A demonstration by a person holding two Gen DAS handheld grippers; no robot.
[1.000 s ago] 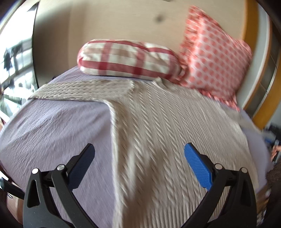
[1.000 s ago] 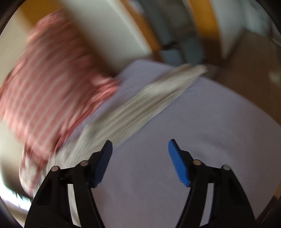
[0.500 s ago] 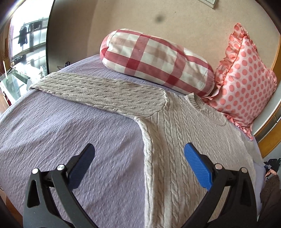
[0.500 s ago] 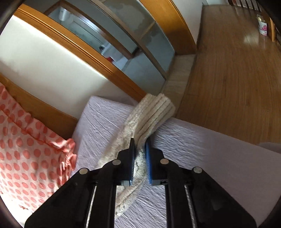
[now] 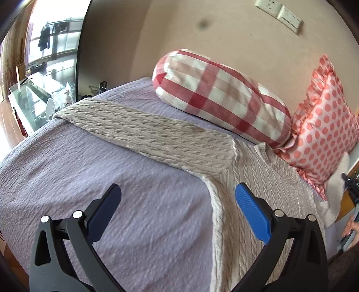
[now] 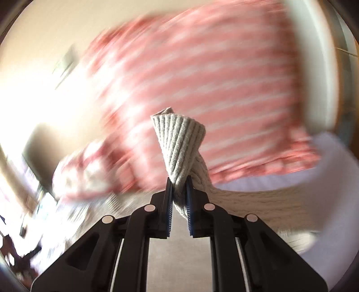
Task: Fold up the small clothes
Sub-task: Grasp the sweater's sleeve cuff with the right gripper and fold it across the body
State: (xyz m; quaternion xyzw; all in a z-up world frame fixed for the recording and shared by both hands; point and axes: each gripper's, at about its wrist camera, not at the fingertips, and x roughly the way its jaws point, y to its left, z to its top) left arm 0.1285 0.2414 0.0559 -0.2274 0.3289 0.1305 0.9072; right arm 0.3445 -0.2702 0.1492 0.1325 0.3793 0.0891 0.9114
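On the bed point(image 5: 67, 170), covered in a lilac spread, lies one beige cable-knit sweater point(image 5: 258, 179), its body running down the right side and one sleeve point(image 5: 143, 132) stretched flat toward the far left edge. Two pillows stand at the far end: one red-and-white checked bolster point(image 5: 222, 98) and one pink dotted cushion point(image 5: 323, 134) to its right. Two wall plates point(image 5: 280, 13) sit on the wall above. The left claw point(image 5: 177, 197) hovers released over the spread, its right pad above the sweater's side edge, nothing between the pads. The right claw point(image 6: 179, 197) is clenched on the ribbed cuff point(image 6: 179, 139) of the other sleeve, which stands up out of the pads. Behind that cuff the right wrist view is smeared by motion: the pink cushion point(image 6: 213, 78) shows only as streaks. The sweater's hem is cut off at the near edge of the left view.
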